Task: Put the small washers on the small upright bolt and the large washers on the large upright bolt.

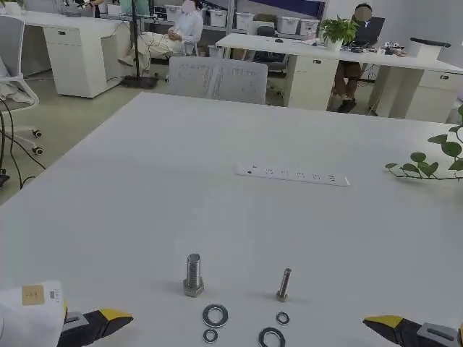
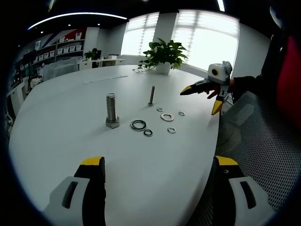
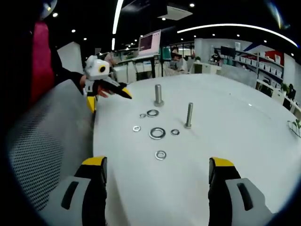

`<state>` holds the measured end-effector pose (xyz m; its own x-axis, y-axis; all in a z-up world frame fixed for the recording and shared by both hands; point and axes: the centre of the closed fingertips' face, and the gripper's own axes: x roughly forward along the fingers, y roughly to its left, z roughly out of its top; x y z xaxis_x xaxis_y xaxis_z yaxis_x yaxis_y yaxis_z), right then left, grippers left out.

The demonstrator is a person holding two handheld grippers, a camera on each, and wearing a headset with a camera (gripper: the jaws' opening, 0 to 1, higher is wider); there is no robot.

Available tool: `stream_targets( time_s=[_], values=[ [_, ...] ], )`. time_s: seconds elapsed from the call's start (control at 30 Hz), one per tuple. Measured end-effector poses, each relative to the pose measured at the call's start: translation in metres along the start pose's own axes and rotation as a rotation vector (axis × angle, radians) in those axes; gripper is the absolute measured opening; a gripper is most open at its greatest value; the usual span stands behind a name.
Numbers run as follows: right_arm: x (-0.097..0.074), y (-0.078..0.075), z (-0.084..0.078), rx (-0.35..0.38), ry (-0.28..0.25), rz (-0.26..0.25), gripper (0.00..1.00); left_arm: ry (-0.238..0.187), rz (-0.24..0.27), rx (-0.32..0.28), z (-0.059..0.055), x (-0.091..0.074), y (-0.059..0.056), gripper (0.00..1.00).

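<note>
A large steel bolt (image 1: 193, 275) and a thinner small bolt (image 1: 284, 284) stand head-down and upright on the white table (image 1: 217, 181). Several washers lie flat in front of them: a large washer (image 1: 215, 315), a second large one (image 1: 271, 337), a small washer (image 1: 210, 335) and another small one (image 1: 283, 318). My left gripper (image 1: 108, 318) hovers at the near left and my right gripper (image 1: 380, 323) at the near right, both apart from the parts. In the left gripper view my left gripper (image 2: 159, 162) is open and holds nothing. In the right gripper view my right gripper (image 3: 157, 162) is open too, with nothing in it.
A white power strip (image 1: 291, 174) lies further back on the table. Plant leaves (image 1: 434, 159) reach in from the right edge. A mesh chair (image 1: 217, 78) stands behind the far edge. People sit at desks (image 1: 340, 54) beyond.
</note>
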<state>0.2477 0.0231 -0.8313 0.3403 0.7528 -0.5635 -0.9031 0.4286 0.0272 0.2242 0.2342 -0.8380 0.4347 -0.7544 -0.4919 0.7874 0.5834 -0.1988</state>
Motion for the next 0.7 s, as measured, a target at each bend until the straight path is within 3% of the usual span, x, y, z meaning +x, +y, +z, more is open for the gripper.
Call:
stream_targets(
  time_s=[0.7],
  values=[
    [0.0042,0.0013,-0.0019,0.005,0.018,0.003,0.89,0.001,-0.011,-0.009,-0.0022,0.0019,0.0022,0.93]
  ],
)
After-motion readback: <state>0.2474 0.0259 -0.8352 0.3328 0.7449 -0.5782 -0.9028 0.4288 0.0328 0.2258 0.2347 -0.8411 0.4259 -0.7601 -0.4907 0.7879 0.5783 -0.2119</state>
